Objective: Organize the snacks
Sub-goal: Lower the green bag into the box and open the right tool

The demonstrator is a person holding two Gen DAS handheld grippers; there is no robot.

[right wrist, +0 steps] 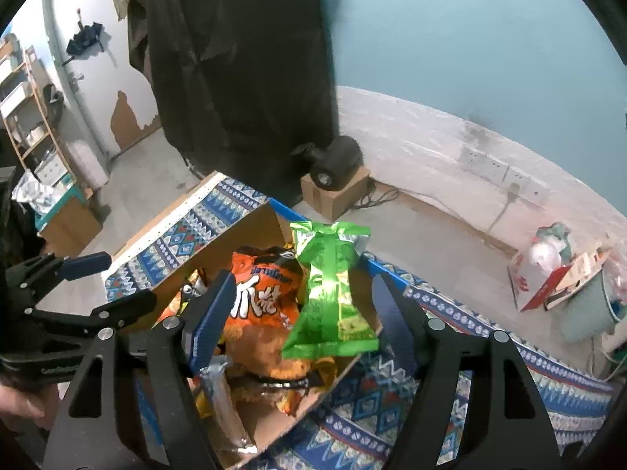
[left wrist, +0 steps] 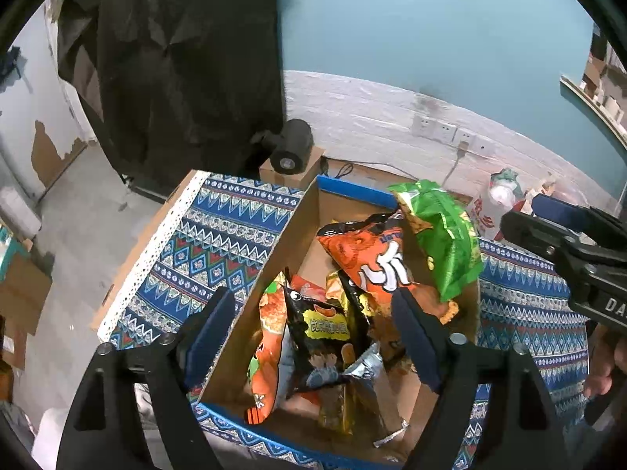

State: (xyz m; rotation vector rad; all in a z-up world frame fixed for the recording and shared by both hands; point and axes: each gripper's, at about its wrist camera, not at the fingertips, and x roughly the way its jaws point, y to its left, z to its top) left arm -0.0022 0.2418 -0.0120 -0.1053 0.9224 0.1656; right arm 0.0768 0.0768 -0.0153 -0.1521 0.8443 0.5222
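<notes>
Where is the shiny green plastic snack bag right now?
In both wrist views the shiny green plastic snack bag sits atop the pile at the far right of the open cardboard box, leaning on the orange crinkled snack bag.

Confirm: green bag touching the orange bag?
Touching. In the right wrist view the green bag leans on the orange bag, overlapping its right edge with no gap; the left wrist view agrees.

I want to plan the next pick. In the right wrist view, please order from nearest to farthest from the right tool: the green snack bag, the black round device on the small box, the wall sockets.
From the right tool:
1. Green snack bag: between its open fingers, in the cardboard box.
2. Black round device: on the small box behind the table.
3. Wall sockets: far right, on the wall.
</notes>
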